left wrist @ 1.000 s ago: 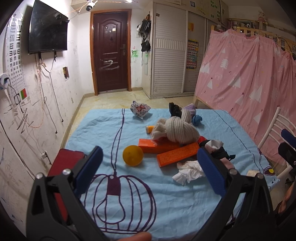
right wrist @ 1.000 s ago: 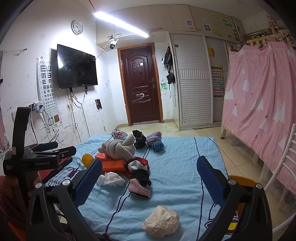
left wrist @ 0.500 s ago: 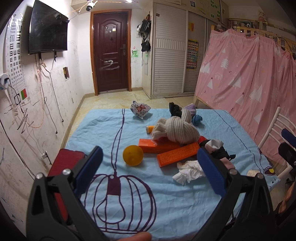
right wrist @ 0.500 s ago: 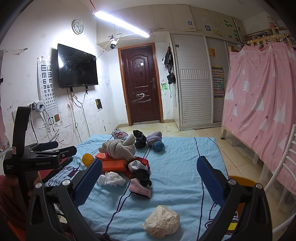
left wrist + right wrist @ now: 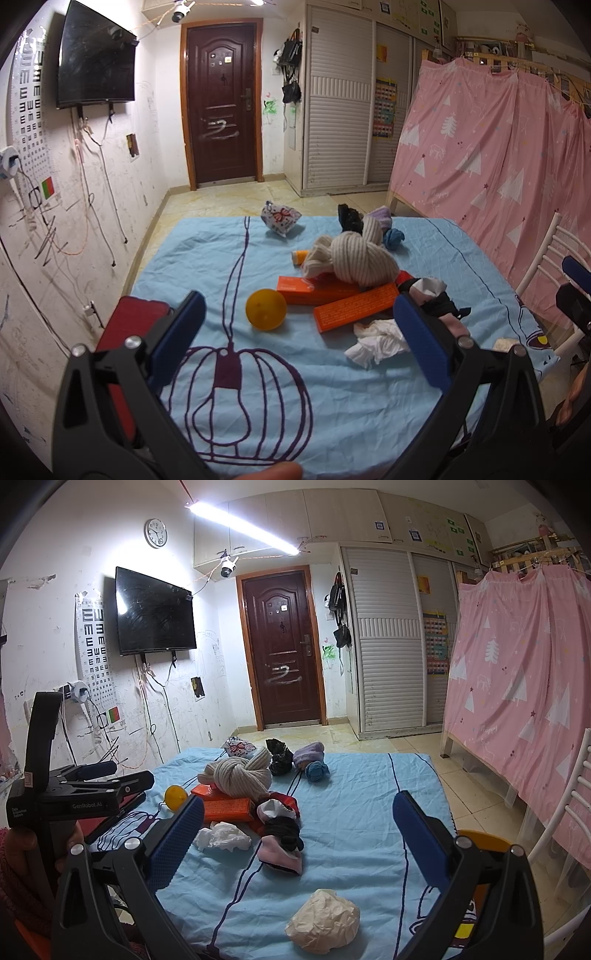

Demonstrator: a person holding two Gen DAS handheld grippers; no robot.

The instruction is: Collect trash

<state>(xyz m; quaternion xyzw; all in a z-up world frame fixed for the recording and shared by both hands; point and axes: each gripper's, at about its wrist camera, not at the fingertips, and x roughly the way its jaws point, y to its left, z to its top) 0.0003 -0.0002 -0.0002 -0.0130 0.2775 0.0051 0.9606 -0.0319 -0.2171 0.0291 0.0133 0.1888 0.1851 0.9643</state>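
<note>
A blue sheet (image 5: 207,258) covers a table strewn with clutter. A crumpled white tissue (image 5: 376,341) lies near my left gripper's right finger; it also shows in the right wrist view (image 5: 221,836). A beige crumpled paper ball (image 5: 323,921) lies close below my right gripper (image 5: 299,814). A patterned plastic bag (image 5: 279,219) and a black bag (image 5: 349,218) sit at the far edge. My left gripper (image 5: 299,310) is open and empty above the near edge. My right gripper is open and empty too.
A yellow ball (image 5: 266,309), two orange boxes (image 5: 354,302), a knotted beige scarf (image 5: 354,258), socks and clothes (image 5: 280,834) lie mid-table. A red object (image 5: 129,325) sits at the left edge. A white chair (image 5: 550,251) and a pink curtain (image 5: 498,147) stand right.
</note>
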